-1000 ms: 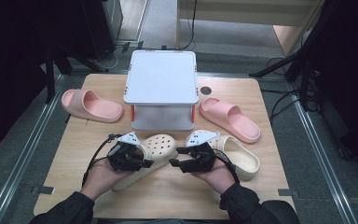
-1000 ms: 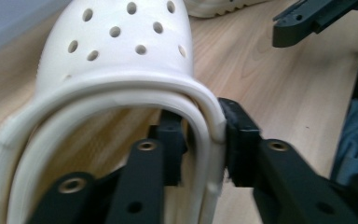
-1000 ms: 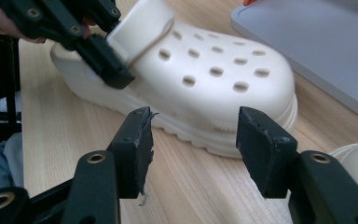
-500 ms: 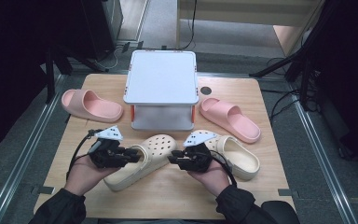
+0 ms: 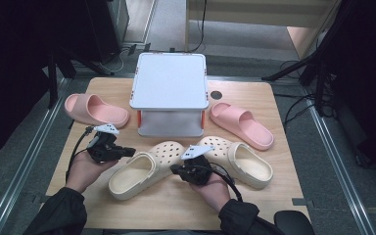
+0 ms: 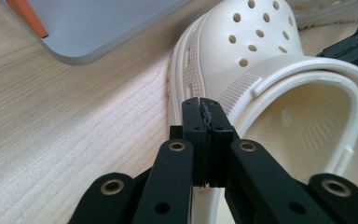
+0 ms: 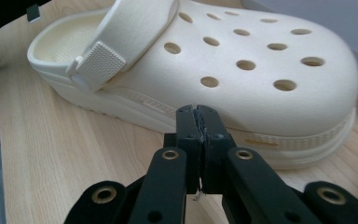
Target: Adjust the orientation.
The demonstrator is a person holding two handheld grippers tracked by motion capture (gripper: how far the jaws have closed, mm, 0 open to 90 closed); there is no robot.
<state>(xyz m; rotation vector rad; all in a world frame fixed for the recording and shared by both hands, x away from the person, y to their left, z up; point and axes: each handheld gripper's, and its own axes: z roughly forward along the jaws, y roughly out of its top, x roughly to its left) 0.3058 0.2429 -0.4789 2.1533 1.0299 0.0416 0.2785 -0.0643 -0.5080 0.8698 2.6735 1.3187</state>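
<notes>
A cream clog lies on the wooden table between my two grippers, heel toward the person. My left gripper sits at the clog's left rim. Its jaws have just been closing and now meet at the tip with nothing between them. My right gripper points at the clog's right side. Its jaws have also just been closing and stand shut and empty, just short of the sole. A second cream clog lies to the right.
A grey-white two-tier rack with orange posts stands at the middle back; its base edge is near the clog's toe. One pink slide lies at the left, another pink slide at the right. Dark stands surround the table.
Both grippers' jaws have closed. The left hand has drawn left to the clog's outer rim. The right hand has shifted slightly left and lower. The clog stays on the table.
</notes>
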